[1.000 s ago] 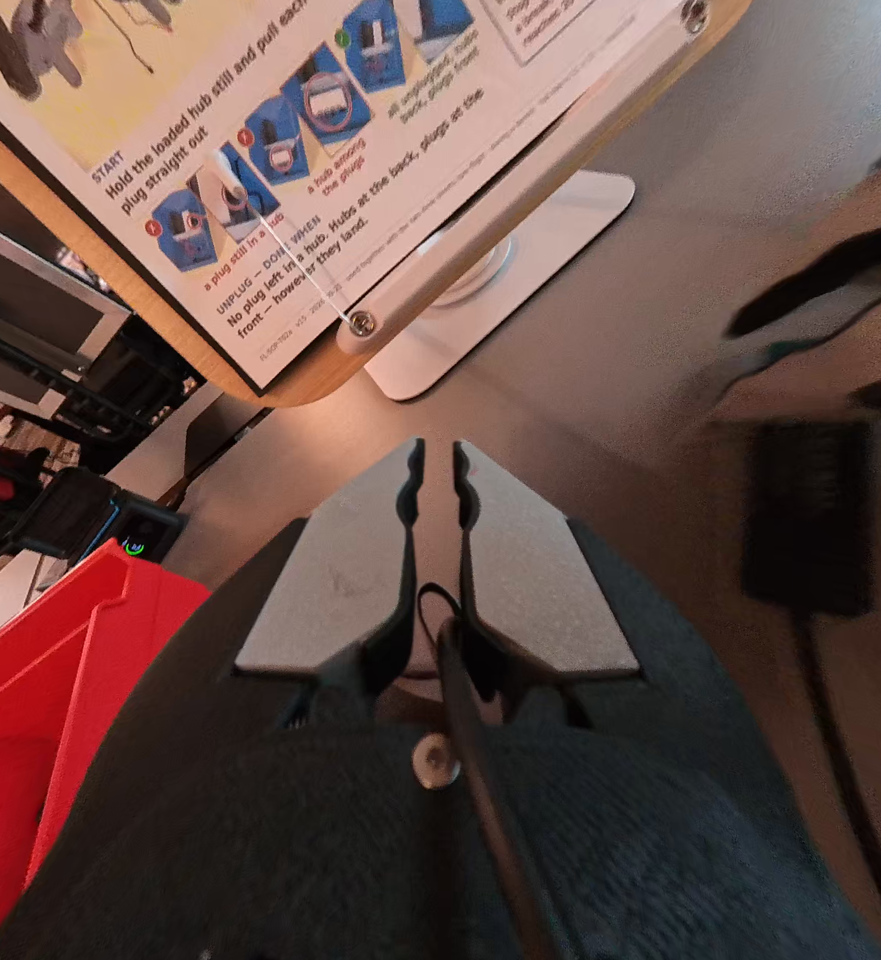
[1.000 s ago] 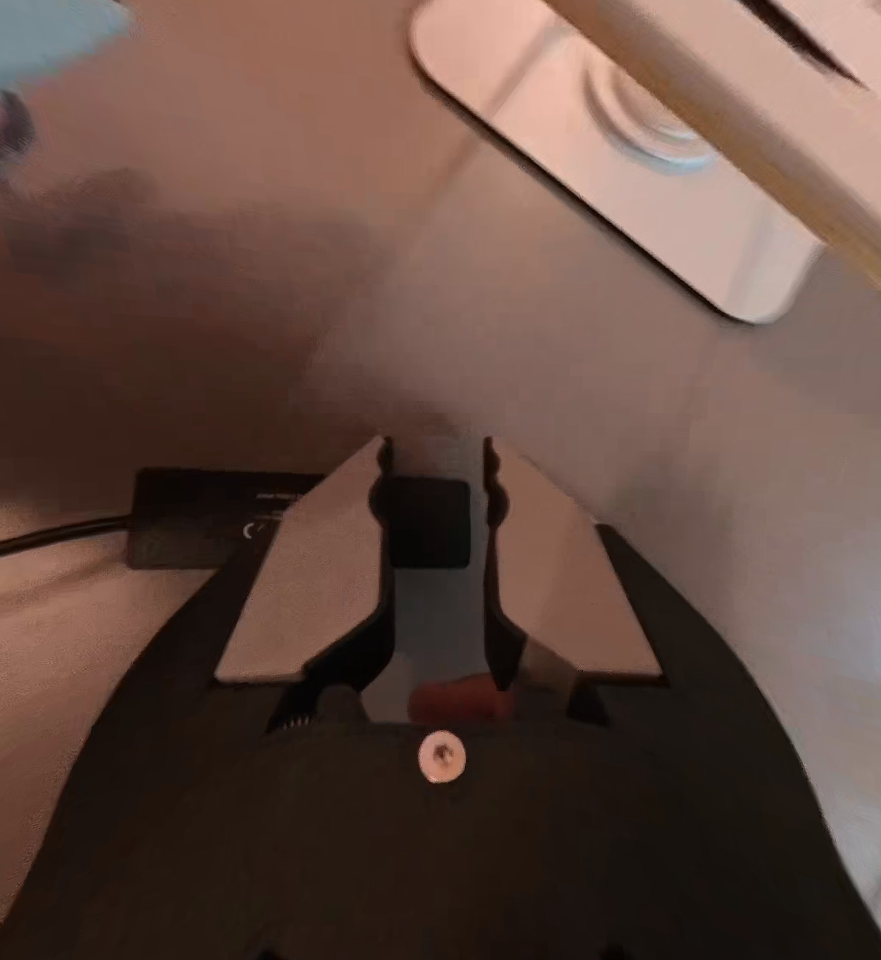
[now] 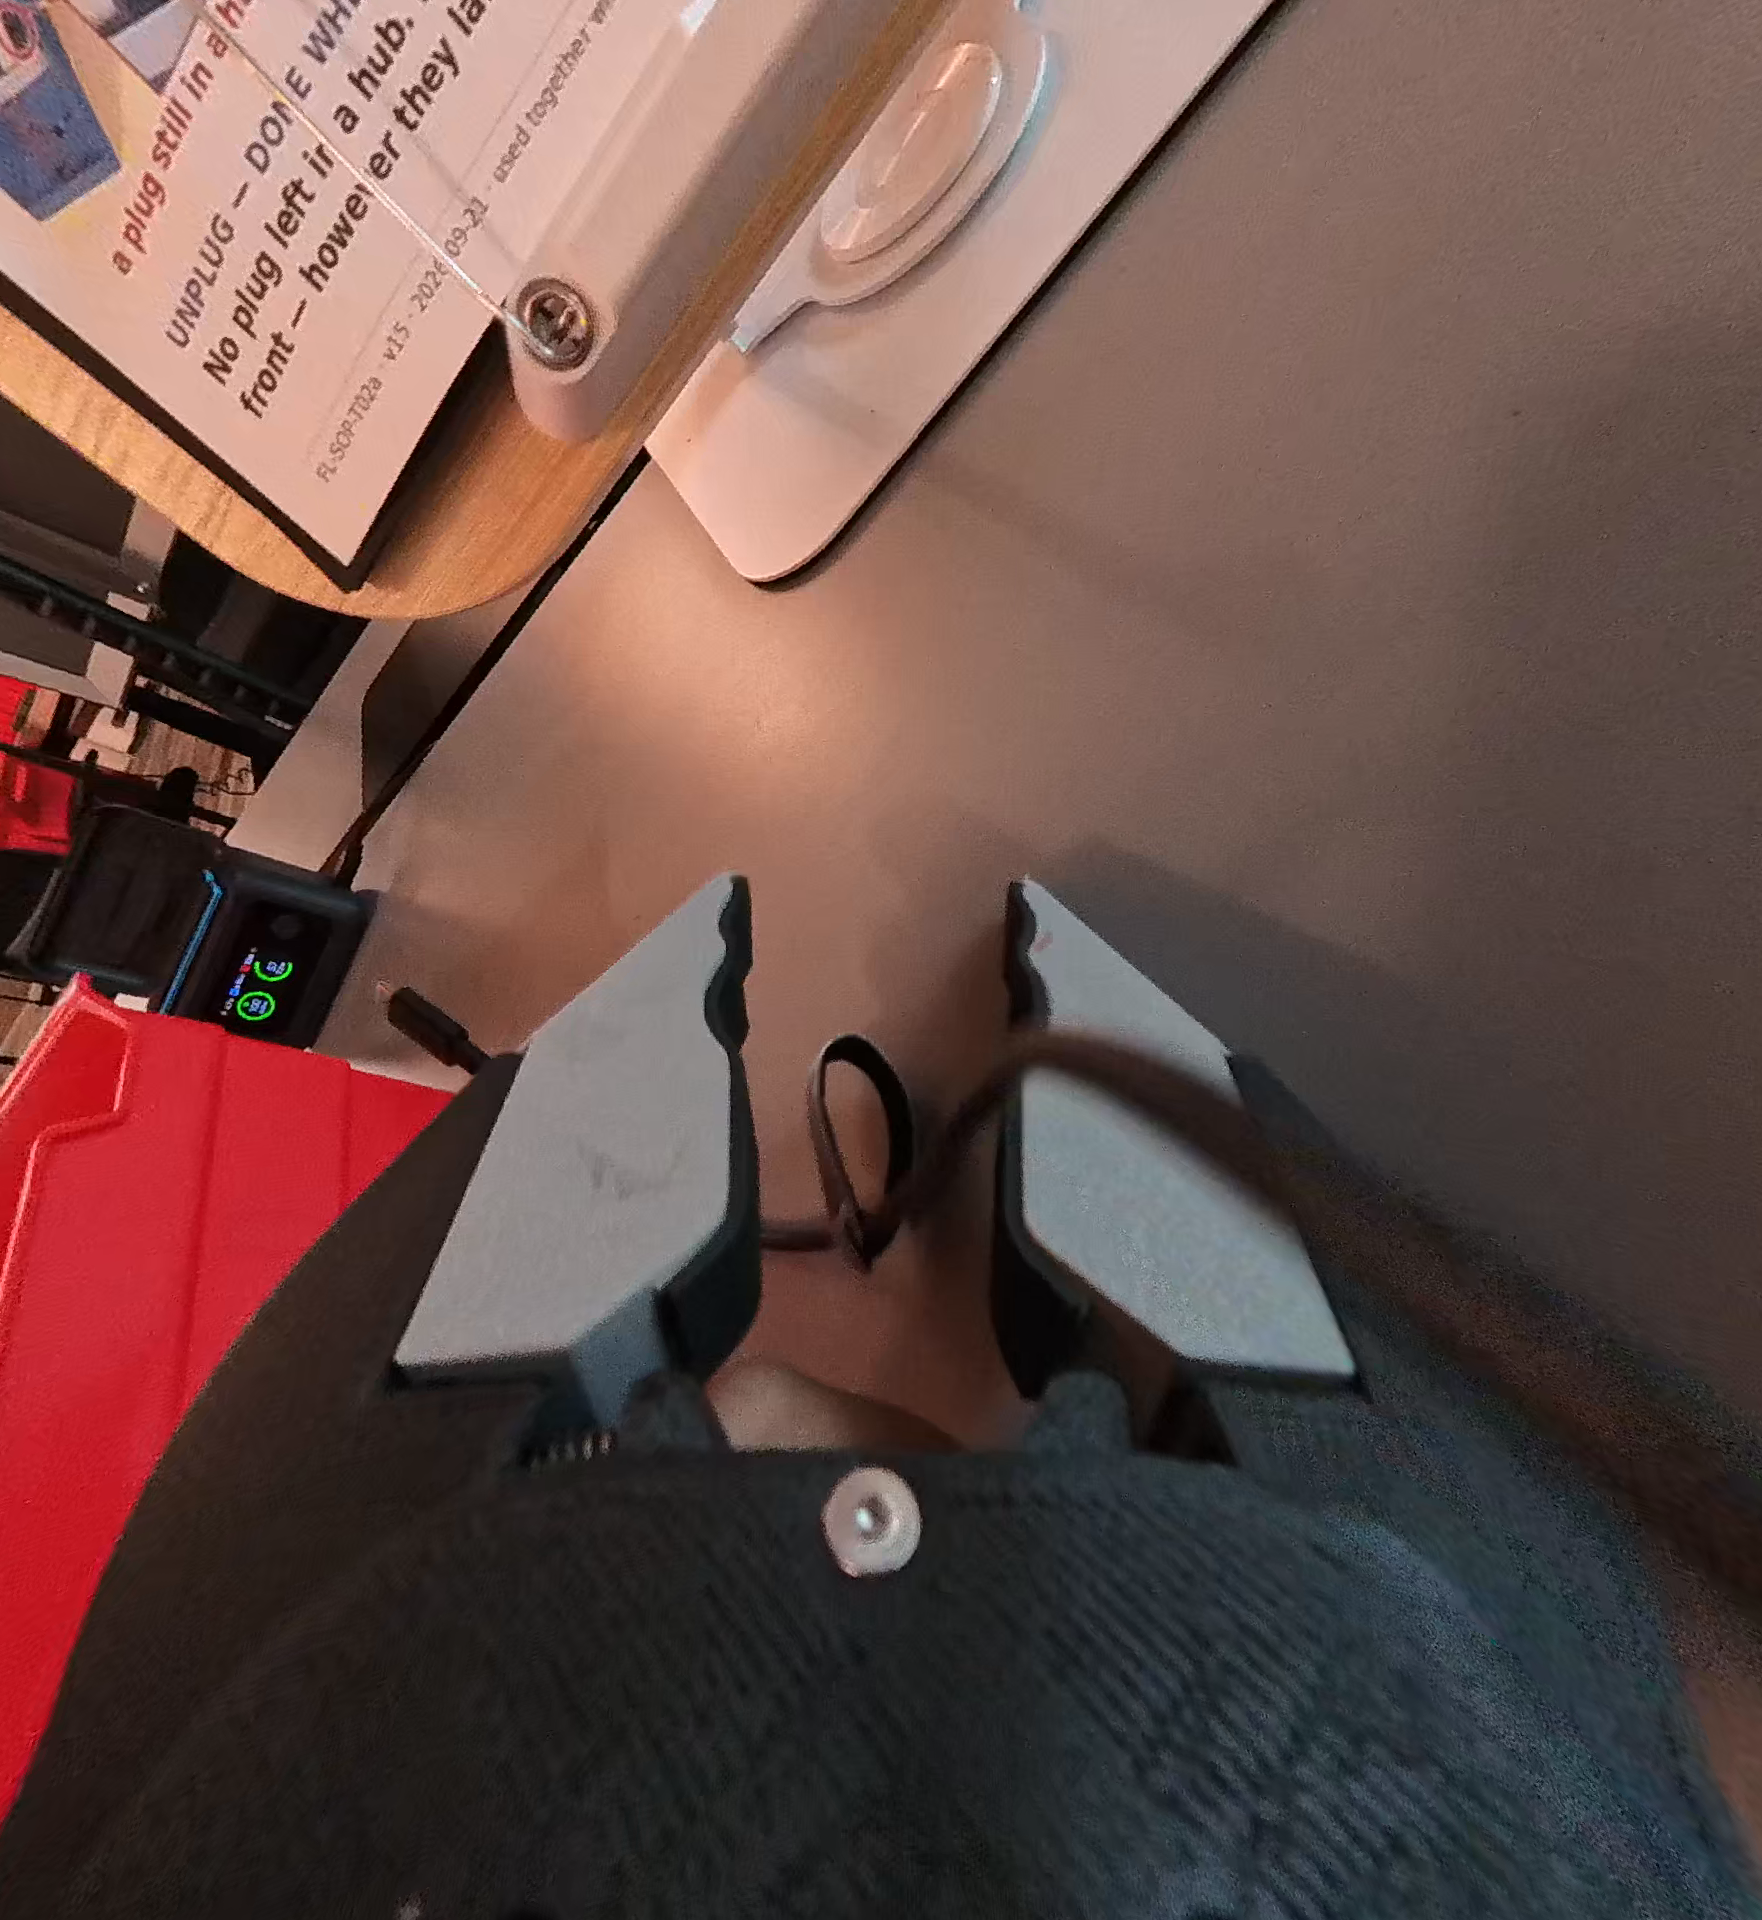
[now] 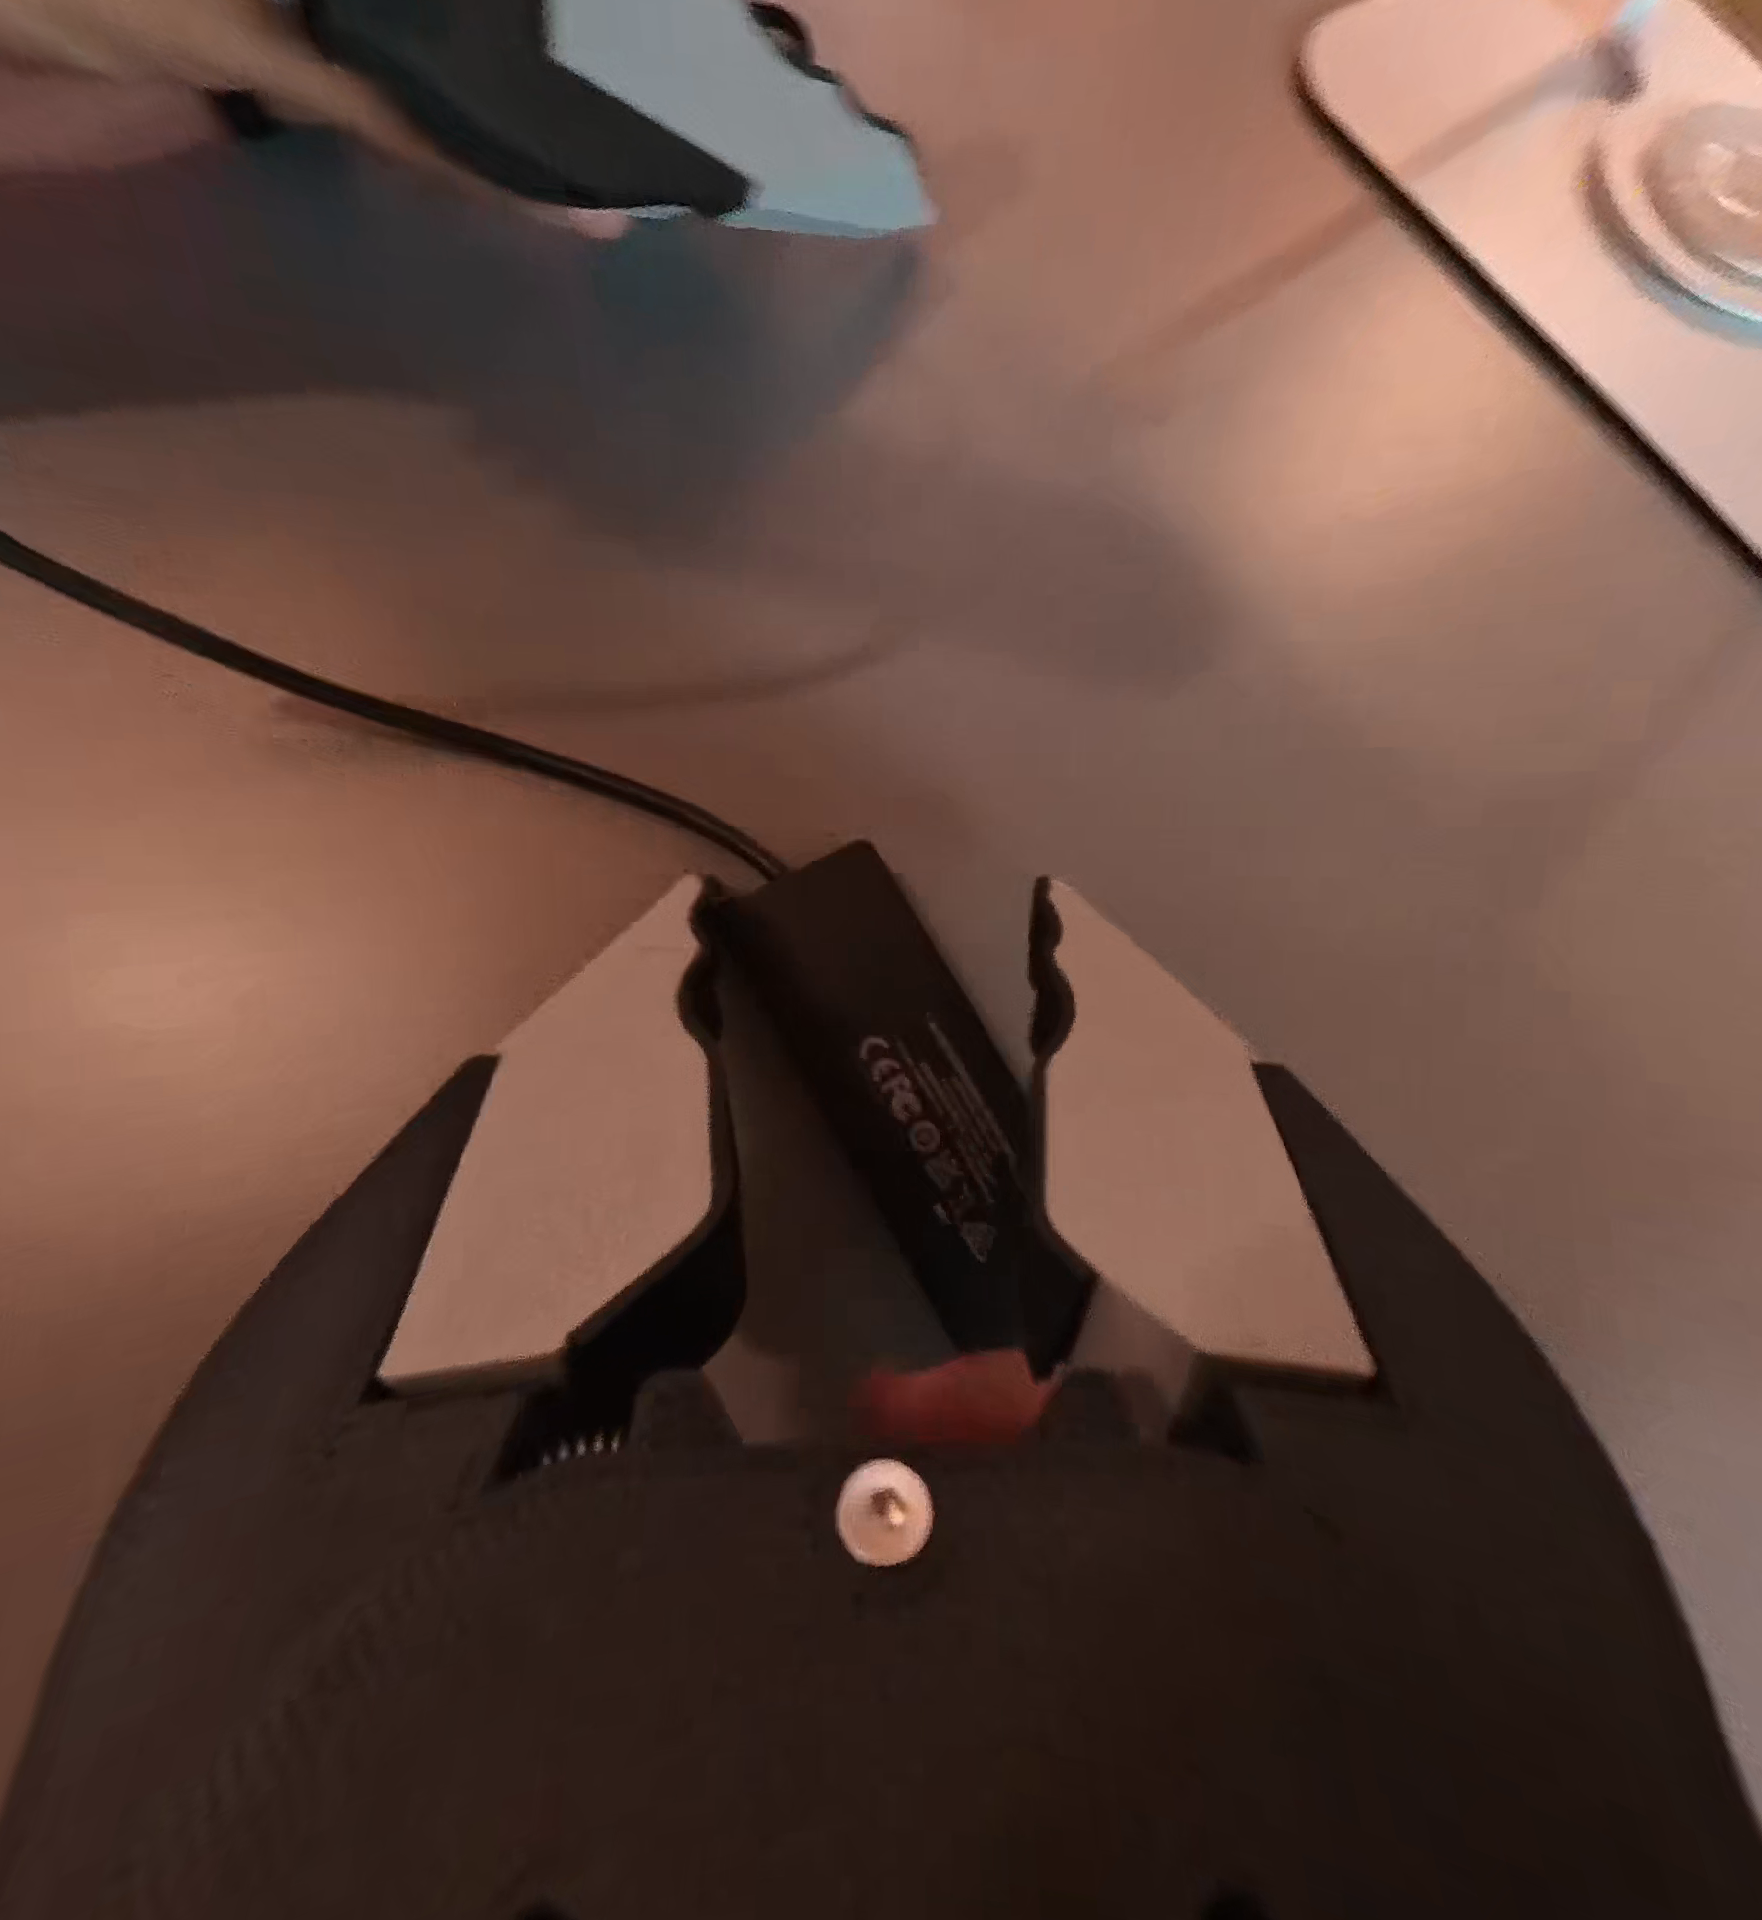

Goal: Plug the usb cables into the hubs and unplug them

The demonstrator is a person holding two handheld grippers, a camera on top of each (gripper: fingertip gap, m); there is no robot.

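Observation:
In the left wrist view my left gripper (image 3: 877,914) is open over the dark table. A thin black USB cable (image 3: 1116,1060) with a strap loop (image 3: 856,1132) lies loose between the fingers and drapes over the right finger. In the right wrist view my right gripper (image 4: 866,904) is open, with a black USB hub (image 4: 898,1101) lying diagonally between its fingers, from the left fingertip to the base of the right finger. The hub's black lead (image 4: 337,696) runs off to the left. The left gripper shows blurred at the top left of the right wrist view (image 4: 648,125).
A red bin (image 3: 129,1247) stands at the left by the table edge. A black device with green lights (image 3: 264,977) and a loose black plug (image 3: 430,1023) lie behind it. An instruction board (image 3: 285,208) on a white stand base (image 3: 856,395) stands ahead; the base also shows in the right wrist view (image 4: 1583,260).
My left gripper has opened and let go of the cable, and has moved closer to the stand. My right gripper has opened wider, and the hub now lies lengthwise between its fingers.

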